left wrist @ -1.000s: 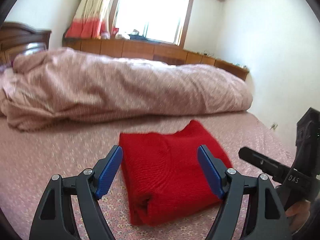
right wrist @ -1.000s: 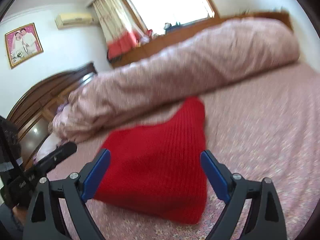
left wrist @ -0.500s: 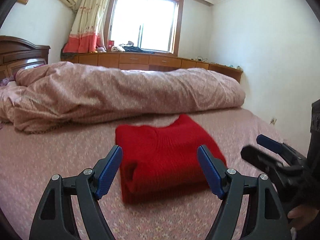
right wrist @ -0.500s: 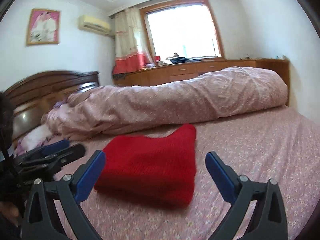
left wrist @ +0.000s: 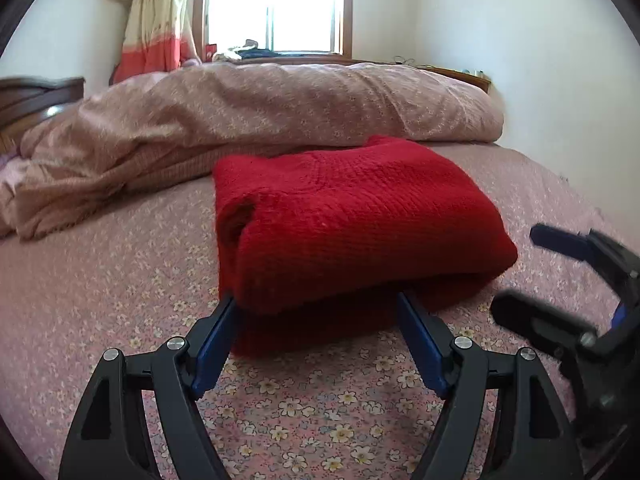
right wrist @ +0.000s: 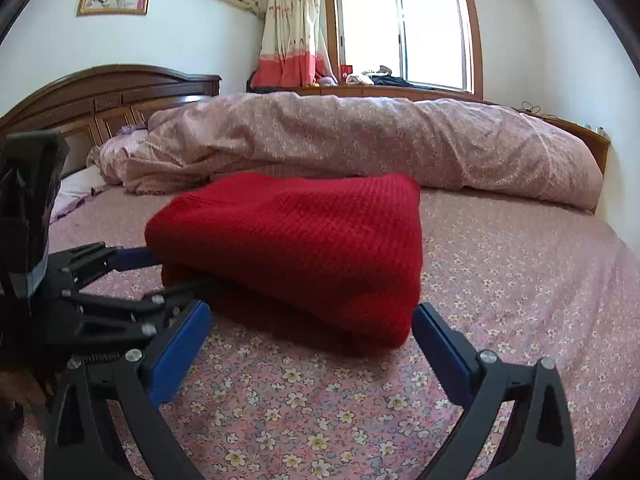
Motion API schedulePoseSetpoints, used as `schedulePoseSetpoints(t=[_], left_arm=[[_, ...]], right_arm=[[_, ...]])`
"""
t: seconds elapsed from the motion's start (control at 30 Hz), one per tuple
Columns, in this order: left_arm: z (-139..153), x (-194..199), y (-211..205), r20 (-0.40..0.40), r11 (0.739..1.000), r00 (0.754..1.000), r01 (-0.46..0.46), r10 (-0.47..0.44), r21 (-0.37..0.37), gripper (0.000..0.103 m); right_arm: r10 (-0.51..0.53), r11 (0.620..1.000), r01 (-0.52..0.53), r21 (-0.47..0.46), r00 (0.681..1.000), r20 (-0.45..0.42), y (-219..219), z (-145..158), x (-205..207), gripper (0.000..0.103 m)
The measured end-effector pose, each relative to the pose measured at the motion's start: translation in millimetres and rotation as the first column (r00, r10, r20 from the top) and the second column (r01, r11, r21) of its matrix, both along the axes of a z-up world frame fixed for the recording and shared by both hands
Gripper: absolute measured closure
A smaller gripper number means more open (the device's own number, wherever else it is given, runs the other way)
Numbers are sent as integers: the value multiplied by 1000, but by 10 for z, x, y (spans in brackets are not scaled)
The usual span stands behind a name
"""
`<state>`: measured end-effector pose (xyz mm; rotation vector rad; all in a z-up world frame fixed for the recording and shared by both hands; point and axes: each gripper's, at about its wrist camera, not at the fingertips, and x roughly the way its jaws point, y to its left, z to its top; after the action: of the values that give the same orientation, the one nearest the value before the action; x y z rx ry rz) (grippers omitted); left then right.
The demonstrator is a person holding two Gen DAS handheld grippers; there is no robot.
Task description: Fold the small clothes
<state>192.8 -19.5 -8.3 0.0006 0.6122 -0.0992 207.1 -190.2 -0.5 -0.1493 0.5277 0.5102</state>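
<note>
I see the wooden headboard (right wrist: 108, 96) far left, the bunched floral duvet (right wrist: 360, 140) behind. My left gripper (left wrist: 316, 312) straddles the folded red sweater (left wrist: 352, 220) on the floral bedsheet (right wrist: 520, 280), fingers apart; my right gripper (right wrist: 312, 332) gapes wide before it, unclamped.

Sunlit white-walled bedroom (right wrist: 200, 40), bright window (right wrist: 400, 32), striped curtain (right wrist: 292, 32), carved wooden headboard (right wrist: 100, 100).

Folded sweater (left wrist: 352, 216) on the bedsheet (left wrist: 120, 280), rolled quilt (left wrist: 280, 108) behind it, headboard (right wrist: 104, 100) far left
</note>
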Motion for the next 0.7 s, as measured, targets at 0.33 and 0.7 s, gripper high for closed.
schedulePoseSetpoints(t=[0.33,0.7], left_arm=[[-23,30,-6,-16,1000,1000,-4,4,-4,28],[-9,-37,-47,13,1000,1000,-3,3,7,17]], right_arm=[[-16,1000,15,21,1000,20,-64,29,-14,0],[-29,999,29,29,1000,-12,-85,20,62,0]])
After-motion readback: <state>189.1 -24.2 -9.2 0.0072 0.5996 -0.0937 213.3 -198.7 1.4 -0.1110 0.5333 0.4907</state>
